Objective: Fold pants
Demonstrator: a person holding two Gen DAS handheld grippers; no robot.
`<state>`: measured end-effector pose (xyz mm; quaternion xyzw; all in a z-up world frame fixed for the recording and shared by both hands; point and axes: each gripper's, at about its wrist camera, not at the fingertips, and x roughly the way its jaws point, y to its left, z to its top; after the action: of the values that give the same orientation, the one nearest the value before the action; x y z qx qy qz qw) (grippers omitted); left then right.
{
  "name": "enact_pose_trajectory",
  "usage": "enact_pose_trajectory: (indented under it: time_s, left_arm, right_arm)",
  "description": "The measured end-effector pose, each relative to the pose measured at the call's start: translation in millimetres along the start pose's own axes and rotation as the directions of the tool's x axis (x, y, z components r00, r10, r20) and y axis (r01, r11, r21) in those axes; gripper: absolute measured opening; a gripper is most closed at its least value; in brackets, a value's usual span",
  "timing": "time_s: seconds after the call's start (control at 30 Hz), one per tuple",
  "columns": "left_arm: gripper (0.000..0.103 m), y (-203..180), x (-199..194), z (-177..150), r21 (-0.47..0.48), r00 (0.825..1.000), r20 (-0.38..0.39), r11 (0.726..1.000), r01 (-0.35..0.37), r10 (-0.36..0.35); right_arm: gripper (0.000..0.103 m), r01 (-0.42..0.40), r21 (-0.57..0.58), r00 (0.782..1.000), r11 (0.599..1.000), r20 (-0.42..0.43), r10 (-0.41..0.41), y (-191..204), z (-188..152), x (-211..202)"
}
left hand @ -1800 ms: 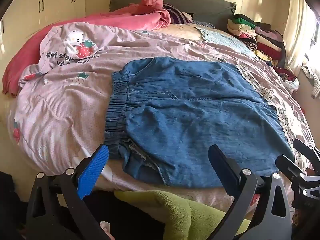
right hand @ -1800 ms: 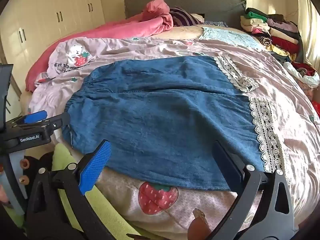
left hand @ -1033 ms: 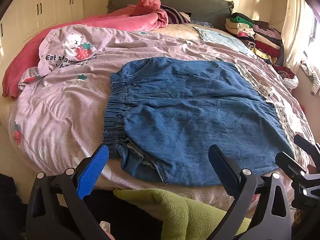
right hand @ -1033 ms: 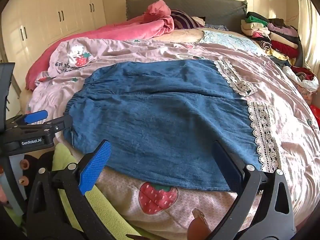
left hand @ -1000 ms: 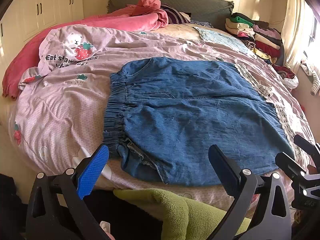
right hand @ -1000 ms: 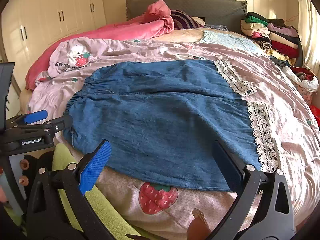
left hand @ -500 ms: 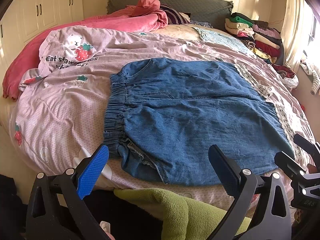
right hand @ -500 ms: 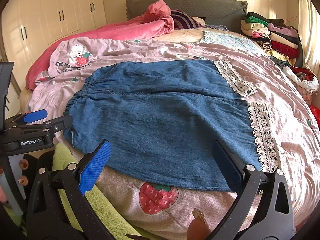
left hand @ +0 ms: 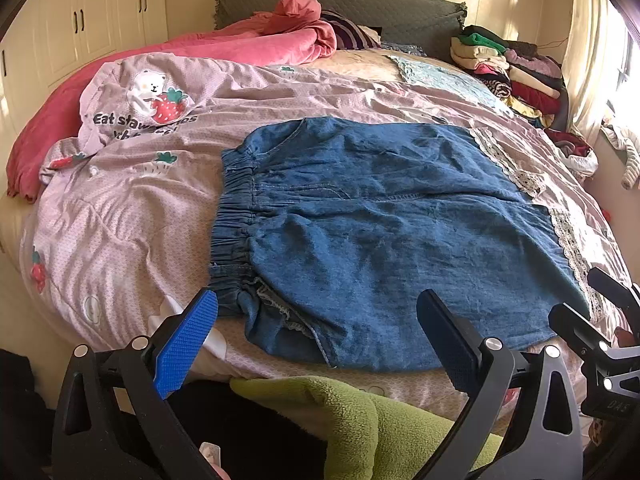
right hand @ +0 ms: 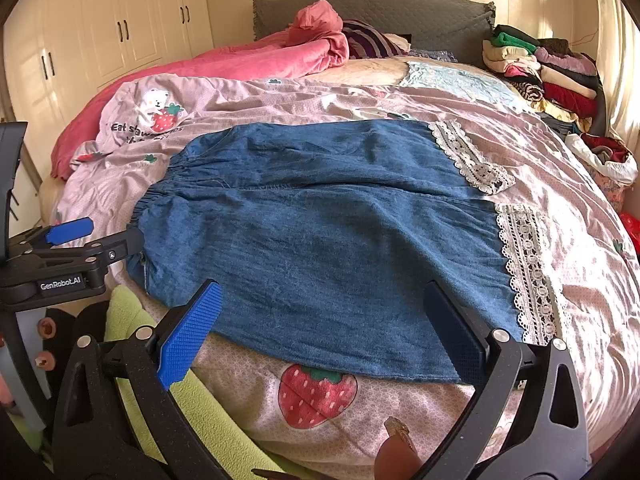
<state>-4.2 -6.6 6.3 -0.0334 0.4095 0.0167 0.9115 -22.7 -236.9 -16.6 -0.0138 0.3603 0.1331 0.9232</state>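
Blue denim pants [left hand: 380, 232] [right hand: 320, 240] lie flat on the bed, elastic waistband to the left, lace-trimmed leg cuffs [right hand: 524, 264] to the right. My left gripper [left hand: 316, 328] hovers open just short of the pants' near edge, close to the waistband corner. My right gripper [right hand: 320, 324] is open too, held above the near hem of the front leg, with nothing between its fingers. In the right wrist view the left gripper [right hand: 92, 240] shows at the left edge, beside the waistband. The right gripper's frame [left hand: 600, 328] appears at the right edge of the left wrist view.
A pink strawberry-print duvet [left hand: 132, 200] covers the bed. A pink blanket [right hand: 248, 60] lies bunched near the grey headboard [right hand: 400, 12]. Stacked folded clothes [right hand: 552, 68] stand at the far right. A green fleece [left hand: 380, 420] hangs below the bed's near edge. Wardrobe doors [right hand: 100, 24] line the left.
Both grippers have drifted slightly, staying open; the pants lie as before, with no fold made.
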Motion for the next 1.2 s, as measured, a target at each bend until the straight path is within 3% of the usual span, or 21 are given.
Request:
enact_pose_trajectory:
  time_s: [0.63, 0.9, 1.2]
  left_arm:
    - [0.099, 1.0, 0.2, 2.4, 0.003, 1.0, 0.003, 1.0, 0.002, -0.002]
    - [0.099, 21.7, 13.4, 27.2, -0.008, 1.0, -0.006, 1.0, -0.025, 0.025]
    - [0.099, 47.5, 53.8, 64.4, -0.038, 0.997, -0.028, 0.997, -0.072, 0.071]
  right_arm:
    - [0.095, 0.002, -0.017, 1.0, 1.0, 0.0, -0.002, 0.1, 4.4, 0.7]
    - [0.095, 0.001, -0.059, 1.0, 0.998, 0.024, 0.0, 1.6, 36.9, 12.8]
    - [0.095, -0.018, -0.109, 1.0, 0.994, 0.018, 0.02, 12.0, 75.5, 54.6]
